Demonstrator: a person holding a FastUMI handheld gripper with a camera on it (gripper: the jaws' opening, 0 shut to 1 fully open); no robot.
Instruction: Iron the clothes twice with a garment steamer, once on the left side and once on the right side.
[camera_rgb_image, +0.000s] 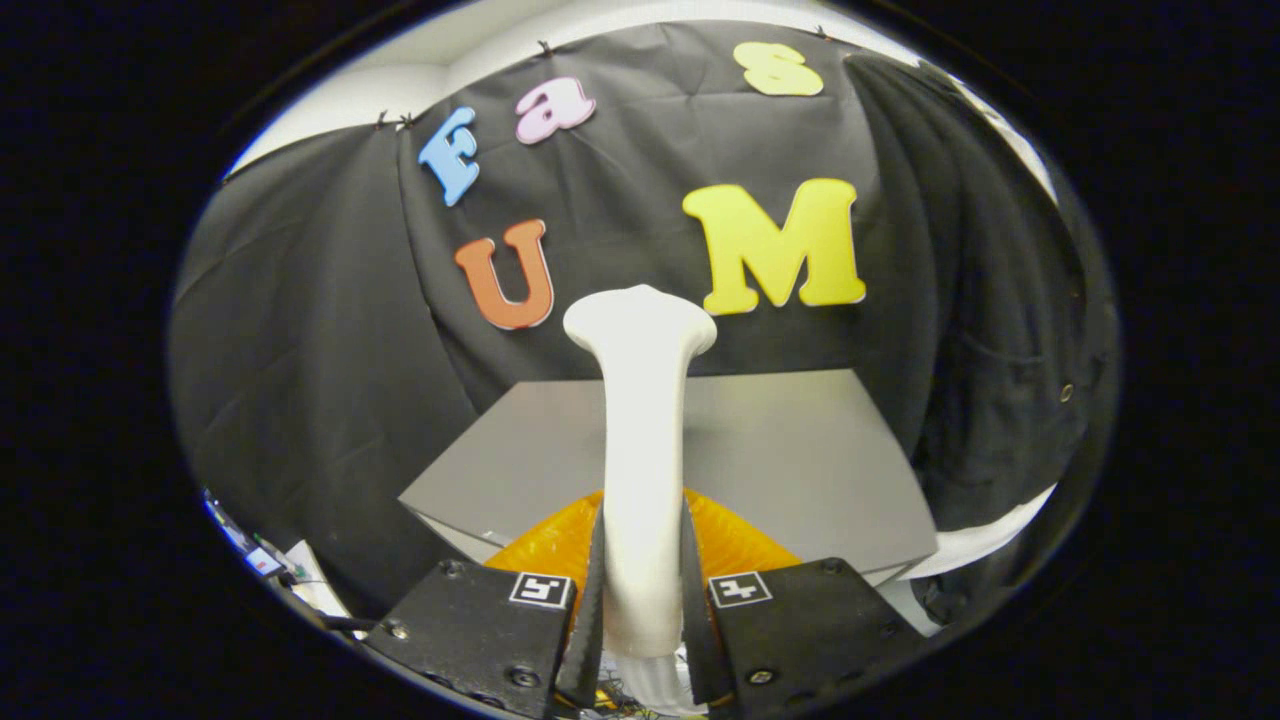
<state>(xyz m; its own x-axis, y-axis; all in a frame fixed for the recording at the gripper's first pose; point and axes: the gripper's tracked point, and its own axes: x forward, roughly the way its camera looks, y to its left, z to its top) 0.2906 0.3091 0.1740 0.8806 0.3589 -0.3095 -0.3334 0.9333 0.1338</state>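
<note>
We see a grey bench (790, 450) standing against the black cloth wall (320, 380) of the booth. On its near part lies an orange object (735, 545). Low at the near left we make out some cables and small clutter (275, 570), too small to tell.

A grey table (800, 450) sits ahead of the gripper's fingers, backed right up against the black cloth wall (320, 380). Its top is flat and plain, and an orange, ribbed thing (740, 545) shows at its near edge.
</note>
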